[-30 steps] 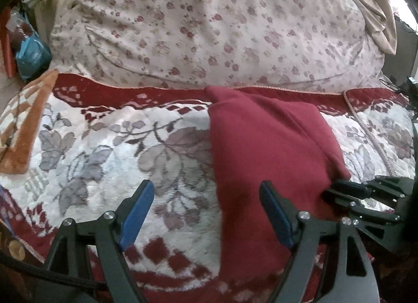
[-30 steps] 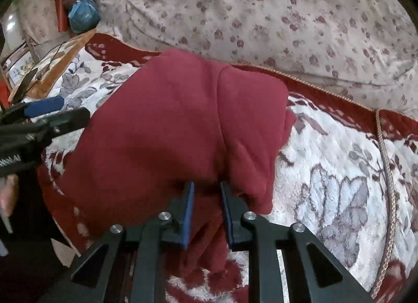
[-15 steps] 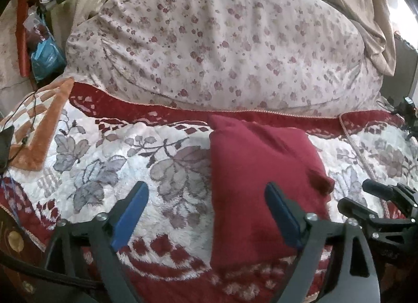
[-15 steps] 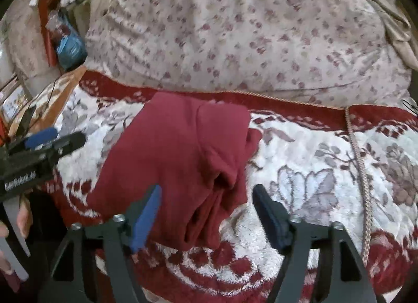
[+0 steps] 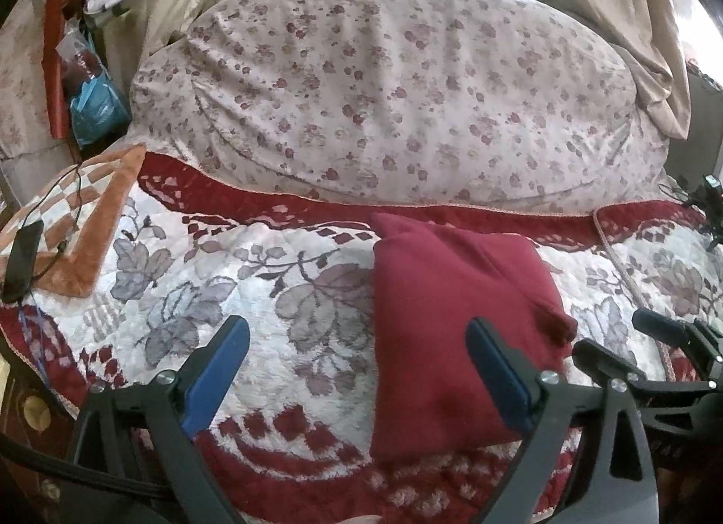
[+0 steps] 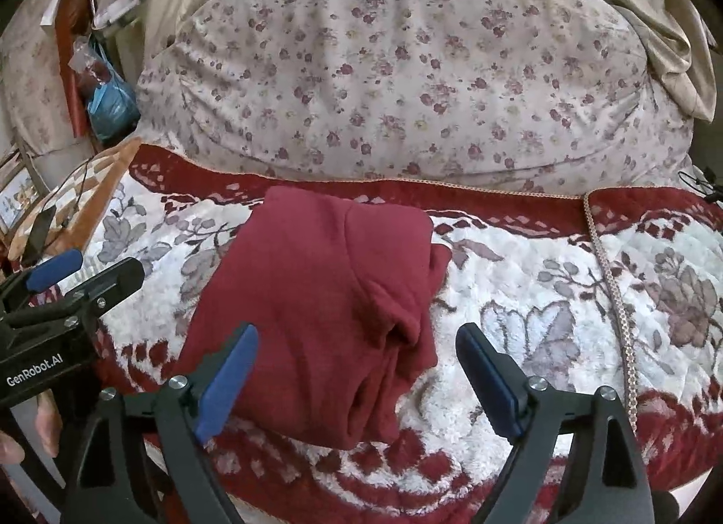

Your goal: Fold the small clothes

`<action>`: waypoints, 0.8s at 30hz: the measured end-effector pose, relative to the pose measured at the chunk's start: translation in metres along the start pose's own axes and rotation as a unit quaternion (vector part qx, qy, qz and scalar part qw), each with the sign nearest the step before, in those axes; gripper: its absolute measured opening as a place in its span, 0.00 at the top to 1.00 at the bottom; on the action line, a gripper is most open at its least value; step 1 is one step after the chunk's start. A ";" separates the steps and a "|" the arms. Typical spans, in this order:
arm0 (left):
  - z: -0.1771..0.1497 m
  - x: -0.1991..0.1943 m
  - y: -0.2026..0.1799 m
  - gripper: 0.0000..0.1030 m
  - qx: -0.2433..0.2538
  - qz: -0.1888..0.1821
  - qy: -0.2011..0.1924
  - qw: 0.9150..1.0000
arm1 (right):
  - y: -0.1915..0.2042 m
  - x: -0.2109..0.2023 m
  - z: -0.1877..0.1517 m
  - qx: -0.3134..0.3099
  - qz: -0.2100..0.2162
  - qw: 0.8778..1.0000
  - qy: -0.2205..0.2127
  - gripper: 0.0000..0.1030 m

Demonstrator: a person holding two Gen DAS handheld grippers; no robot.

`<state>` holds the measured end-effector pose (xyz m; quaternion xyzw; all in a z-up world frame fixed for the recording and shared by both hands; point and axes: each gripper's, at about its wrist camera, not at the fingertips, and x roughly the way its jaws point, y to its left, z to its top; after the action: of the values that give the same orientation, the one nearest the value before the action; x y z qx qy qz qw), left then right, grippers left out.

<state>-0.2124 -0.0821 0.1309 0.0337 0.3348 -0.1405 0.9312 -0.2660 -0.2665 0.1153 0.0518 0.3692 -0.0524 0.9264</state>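
A folded maroon garment lies on the floral blanket as the left gripper and right gripper hover wide apart and empty; its bunched right-hand edge looks liable to spring loose if snagged.

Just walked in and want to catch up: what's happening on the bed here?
A person with a two-finger gripper in each hand is folding small clothes. A dark red garment lies folded on the floral blanket, in front of a big flowered pillow. Neither the left gripper nor the right gripper holds anything; both are open, fingers spread, above the blanket.
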 end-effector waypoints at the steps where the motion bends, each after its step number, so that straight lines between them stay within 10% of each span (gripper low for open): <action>1: 0.000 0.000 0.001 0.07 -0.002 0.001 0.001 1.000 | 0.001 0.001 0.000 -0.002 0.001 1.000 0.001 0.10; 24: -0.002 0.011 0.003 0.07 -0.002 0.003 0.010 1.000 | 0.011 0.012 -0.002 0.000 -0.001 1.000 0.012 0.09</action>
<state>-0.2052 -0.0814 0.1224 0.0340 0.3439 -0.1362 0.9285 -0.2570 -0.2562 0.1059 0.0524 0.3807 -0.0527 0.9217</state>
